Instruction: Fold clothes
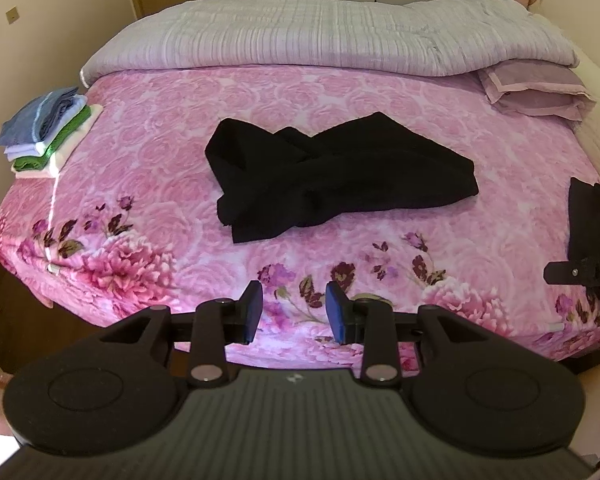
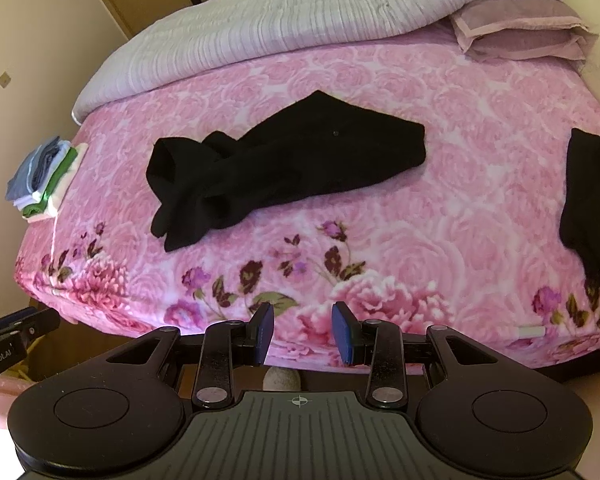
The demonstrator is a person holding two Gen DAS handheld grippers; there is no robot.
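Left wrist view, reading from nine o'clock round to three: a stack of folded clothes (image 1: 48, 132) sits at the bed's left edge, blue on top, green and white beneath. At the centre of the pink floral bedspread (image 1: 340, 92) lies the black garment (image 1: 332, 176), crumpled and twisted on itself, its narrower end trailing toward seven o'clock. At three o'clock a second dark garment (image 1: 588, 216) hangs over the bed's right edge, with part of the other tool in front of it. Along twelve o'clock runs a rolled grey quilt (image 1: 320, 40), a mauve pillow (image 1: 536, 88) tucked at its right end.

The left hand-held gripper (image 1: 294, 312) hovers at six o'clock over the bed's near edge, blue pads apart with nothing between them. In the right wrist view the right hand-held gripper (image 2: 302, 334) stands the same way (parted, empty, short of the cloth).

By my reading, one piece is finished and stacked, and the step in hand is the approach to the black garment. Next it likely needs spreading flat: each tool should reach forward to a separate edge, pinch a single layer, and draw the twist out before any fold.
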